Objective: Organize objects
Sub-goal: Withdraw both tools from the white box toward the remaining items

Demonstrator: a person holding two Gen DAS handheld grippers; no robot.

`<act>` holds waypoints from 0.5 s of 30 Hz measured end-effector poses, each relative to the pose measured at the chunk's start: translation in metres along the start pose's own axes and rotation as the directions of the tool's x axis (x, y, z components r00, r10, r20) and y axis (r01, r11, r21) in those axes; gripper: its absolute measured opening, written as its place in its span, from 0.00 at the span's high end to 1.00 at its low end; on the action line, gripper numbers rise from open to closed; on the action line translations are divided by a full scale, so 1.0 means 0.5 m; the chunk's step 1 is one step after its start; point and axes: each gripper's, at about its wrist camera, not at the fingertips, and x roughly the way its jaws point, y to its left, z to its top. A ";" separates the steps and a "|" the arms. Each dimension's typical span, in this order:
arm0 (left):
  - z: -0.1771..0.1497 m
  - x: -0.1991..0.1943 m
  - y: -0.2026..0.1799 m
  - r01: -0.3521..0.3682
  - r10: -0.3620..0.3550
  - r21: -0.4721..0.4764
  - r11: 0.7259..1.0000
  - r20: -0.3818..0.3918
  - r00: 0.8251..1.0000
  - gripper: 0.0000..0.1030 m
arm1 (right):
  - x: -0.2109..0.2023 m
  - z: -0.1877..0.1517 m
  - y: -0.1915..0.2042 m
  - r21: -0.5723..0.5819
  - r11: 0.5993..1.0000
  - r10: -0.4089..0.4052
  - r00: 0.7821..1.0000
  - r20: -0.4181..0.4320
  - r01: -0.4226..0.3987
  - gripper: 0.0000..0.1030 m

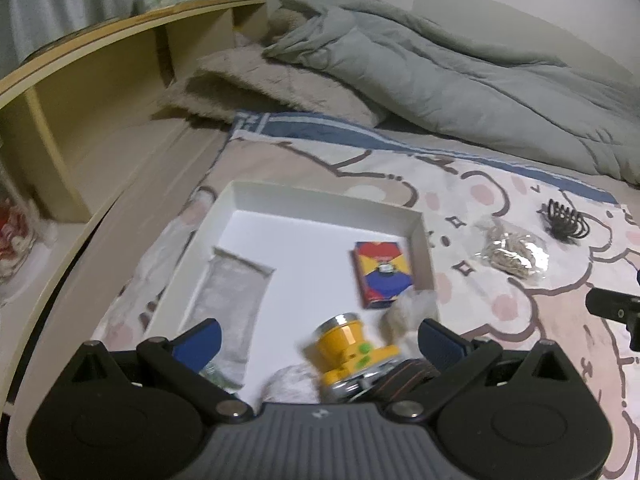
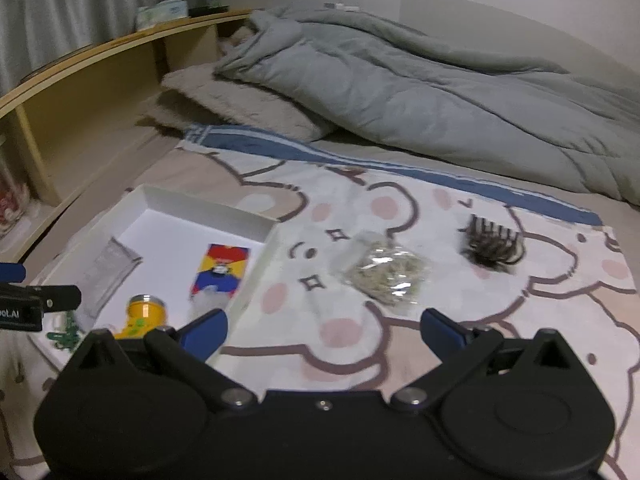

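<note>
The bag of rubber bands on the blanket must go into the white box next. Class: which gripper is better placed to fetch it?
Probably the right gripper: open, with the bag of rubber bands just ahead. The left gripper is over the white box.

Yellow headlamp (image 1: 347, 346), card box (image 1: 381, 274) in white tray (image 1: 332, 204)

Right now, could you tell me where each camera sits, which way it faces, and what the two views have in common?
Left wrist: rides on the left gripper, above the white tray's near end, facing the headboard shelf; its open blue fingers frame the yellow headlamp.
Right wrist: rides on the right gripper, over the cartoon blanket right of the tray, facing the grey duvet; open fingers, nothing held.
Shared: tray, headlamp, card box, bag of rubber bands, black hair claw; each glimpses the other gripper.
</note>
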 end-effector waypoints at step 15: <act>0.030 0.014 -0.198 0.091 -0.094 0.093 0.992 0.039 0.995 0.00 | -0.054 -0.039 -0.197 0.100 0.984 -0.151 0.988 0.011 0.149 0.00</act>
